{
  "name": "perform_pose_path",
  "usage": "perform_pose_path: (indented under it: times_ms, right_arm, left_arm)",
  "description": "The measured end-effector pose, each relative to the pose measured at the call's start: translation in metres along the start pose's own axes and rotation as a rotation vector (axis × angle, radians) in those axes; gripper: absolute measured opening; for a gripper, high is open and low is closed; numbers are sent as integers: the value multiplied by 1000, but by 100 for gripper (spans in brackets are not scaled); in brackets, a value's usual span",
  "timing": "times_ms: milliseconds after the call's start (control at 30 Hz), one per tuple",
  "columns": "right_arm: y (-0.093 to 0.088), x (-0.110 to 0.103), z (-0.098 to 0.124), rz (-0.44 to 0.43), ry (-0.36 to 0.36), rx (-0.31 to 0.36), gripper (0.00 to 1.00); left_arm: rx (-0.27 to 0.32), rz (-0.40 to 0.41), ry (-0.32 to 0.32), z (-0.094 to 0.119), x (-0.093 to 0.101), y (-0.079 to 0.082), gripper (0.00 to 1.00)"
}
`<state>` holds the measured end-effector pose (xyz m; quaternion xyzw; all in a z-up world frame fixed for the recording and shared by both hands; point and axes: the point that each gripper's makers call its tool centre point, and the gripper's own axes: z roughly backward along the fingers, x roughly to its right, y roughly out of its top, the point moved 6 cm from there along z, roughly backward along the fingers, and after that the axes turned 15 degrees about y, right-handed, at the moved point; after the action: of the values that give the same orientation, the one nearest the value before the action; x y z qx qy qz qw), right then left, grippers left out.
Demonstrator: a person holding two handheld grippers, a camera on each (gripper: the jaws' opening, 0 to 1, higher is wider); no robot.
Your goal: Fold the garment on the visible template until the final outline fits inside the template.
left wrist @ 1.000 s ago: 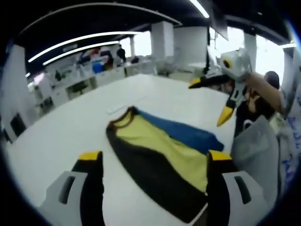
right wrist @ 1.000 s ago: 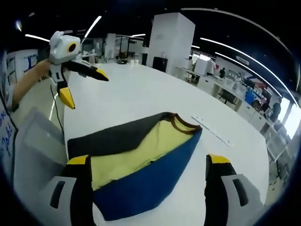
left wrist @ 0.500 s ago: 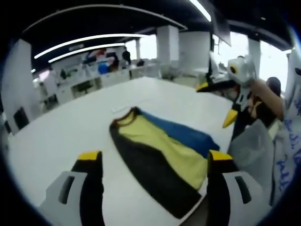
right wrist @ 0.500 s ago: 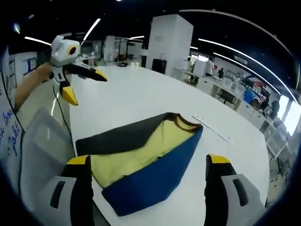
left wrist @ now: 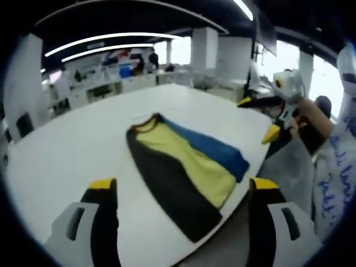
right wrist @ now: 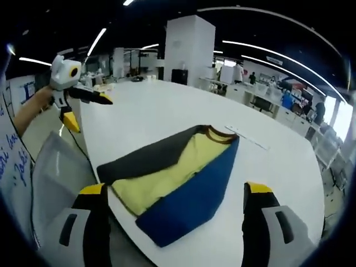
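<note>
folded garment [left wrist: 183, 167] lies flat near table [left wrist: 72, 150] edge, black, yellow, blue bands showing. left tool [left wrist: 181, 192] and right tool [right wrist: 172, 194] raised above garment, jaws apart, empty, likely clearing view for outline check.

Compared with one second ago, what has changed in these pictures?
Both grippers pulled back from the folded shirt, so more of the white table and its near edge shows. In each view the other gripper looks farther away. Both remain open and empty. The shirt lies in the same folded shape.
</note>
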<state>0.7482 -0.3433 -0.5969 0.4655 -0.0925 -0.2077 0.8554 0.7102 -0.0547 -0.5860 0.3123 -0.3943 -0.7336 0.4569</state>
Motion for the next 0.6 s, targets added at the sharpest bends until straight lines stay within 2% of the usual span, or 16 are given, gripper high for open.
perform_pose_path:
  times_ms: [100, 267, 400, 600]
  right_arm:
    - [-7, -4, 4, 15, -21, -49, 100]
    - [-10, -9, 13, -15, -36, -27, 100]
    - [-16, -12, 18, -11, -57, -56, 100]
    - [-21, -15, 24, -15, -81, -72, 100]
  left_arm:
    - [0, 6, 25, 5, -1, -2, 92]
    - [-17, 0, -1, 11, 7, -6, 95]
    - [-25, -9, 1, 14, 8, -7, 100]
    - [-18, 2, -13, 20, 15, -3, 100]
